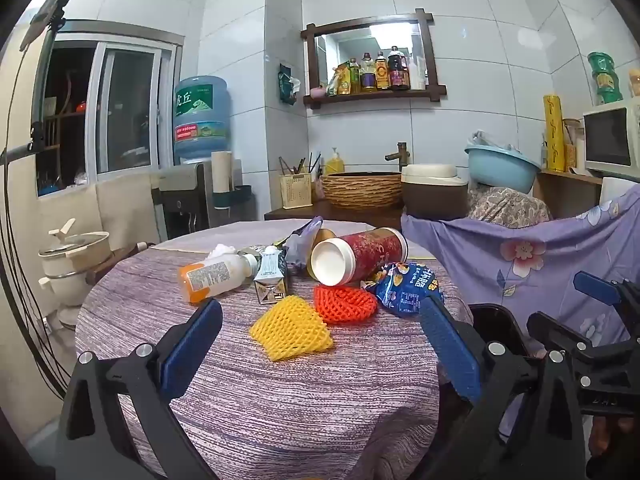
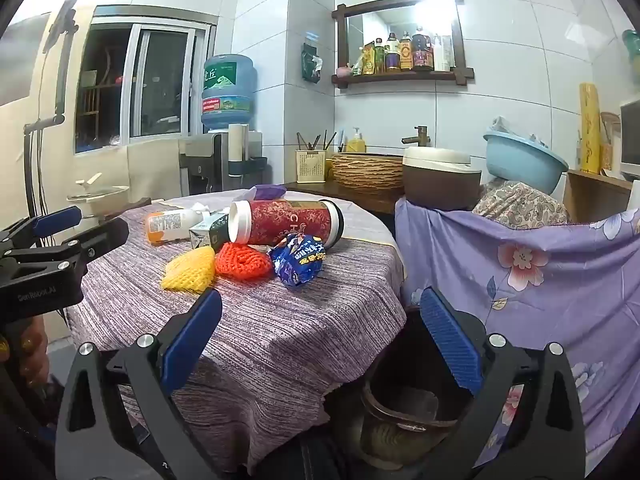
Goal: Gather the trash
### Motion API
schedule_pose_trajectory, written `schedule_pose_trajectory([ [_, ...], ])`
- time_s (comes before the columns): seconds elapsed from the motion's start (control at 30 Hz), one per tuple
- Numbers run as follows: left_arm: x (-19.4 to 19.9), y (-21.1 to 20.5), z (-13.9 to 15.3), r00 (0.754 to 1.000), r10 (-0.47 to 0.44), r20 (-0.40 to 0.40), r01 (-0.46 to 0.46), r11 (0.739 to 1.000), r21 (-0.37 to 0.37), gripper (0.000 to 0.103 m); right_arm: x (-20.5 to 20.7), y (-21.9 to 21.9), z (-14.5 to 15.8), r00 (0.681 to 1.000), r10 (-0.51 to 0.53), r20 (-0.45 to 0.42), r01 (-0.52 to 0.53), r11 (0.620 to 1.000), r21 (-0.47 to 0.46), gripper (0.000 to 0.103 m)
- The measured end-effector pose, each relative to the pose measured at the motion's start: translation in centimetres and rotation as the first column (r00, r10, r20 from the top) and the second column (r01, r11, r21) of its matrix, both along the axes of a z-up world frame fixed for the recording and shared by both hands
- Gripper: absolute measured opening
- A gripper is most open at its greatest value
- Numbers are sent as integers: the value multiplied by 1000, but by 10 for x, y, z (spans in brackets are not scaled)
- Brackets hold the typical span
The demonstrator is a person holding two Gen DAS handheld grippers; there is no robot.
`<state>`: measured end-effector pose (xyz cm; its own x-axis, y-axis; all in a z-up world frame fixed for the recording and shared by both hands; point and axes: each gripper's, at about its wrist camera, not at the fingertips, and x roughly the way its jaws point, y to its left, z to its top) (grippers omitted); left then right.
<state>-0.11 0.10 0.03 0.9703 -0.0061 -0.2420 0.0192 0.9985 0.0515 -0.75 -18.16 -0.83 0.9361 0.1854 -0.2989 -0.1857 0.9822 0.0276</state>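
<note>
Trash lies on a round table covered by a purple cloth (image 1: 280, 392). It includes a yellow foam net (image 1: 291, 334), an orange foam net (image 1: 345, 303), a blue snack bag (image 1: 408, 288), a red canister on its side (image 1: 360, 254), a small carton (image 1: 272, 280), a white and orange bottle (image 1: 216, 276) and a purple glove (image 1: 304, 240). My left gripper (image 1: 320, 305) hangs open just short of the yellow net. My right gripper (image 2: 320, 298) is open over the table's right edge, with nothing between its fingers. A dark bin (image 2: 404, 412) stands below it.
A chair draped in purple floral cloth (image 2: 520, 264) stands right of the table and bin. Behind are a counter with a woven basin (image 1: 362, 188), a brown and cream cooker (image 1: 434, 192), a blue bowl (image 1: 502, 166) and a water dispenser (image 1: 200, 120). A stacked pot (image 1: 74, 256) stands at left.
</note>
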Motion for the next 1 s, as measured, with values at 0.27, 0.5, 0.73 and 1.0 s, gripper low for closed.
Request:
schedule_pose_trajectory([
  [0.27, 0, -5, -2, 1000, -4, -19, 4, 1000, 10, 98, 0, -1, 2, 1000, 3, 0, -3, 1000, -7, 98],
  [0.5, 1, -5, -2, 1000, -9, -29, 9, 1000, 10, 98, 0, 1, 0, 1000, 3, -3, -3, 1000, -10, 98],
  [0.73, 3, -3, -4, 999, -11, -30, 11, 1000, 10, 98, -1, 2, 0, 1000, 1, -2, -1, 1000, -9, 98],
  [1.0, 3, -4, -5, 999, -12, -30, 12, 1000, 11, 98, 1, 0, 0, 1000, 2, -4, -2, 1000, -4, 98],
])
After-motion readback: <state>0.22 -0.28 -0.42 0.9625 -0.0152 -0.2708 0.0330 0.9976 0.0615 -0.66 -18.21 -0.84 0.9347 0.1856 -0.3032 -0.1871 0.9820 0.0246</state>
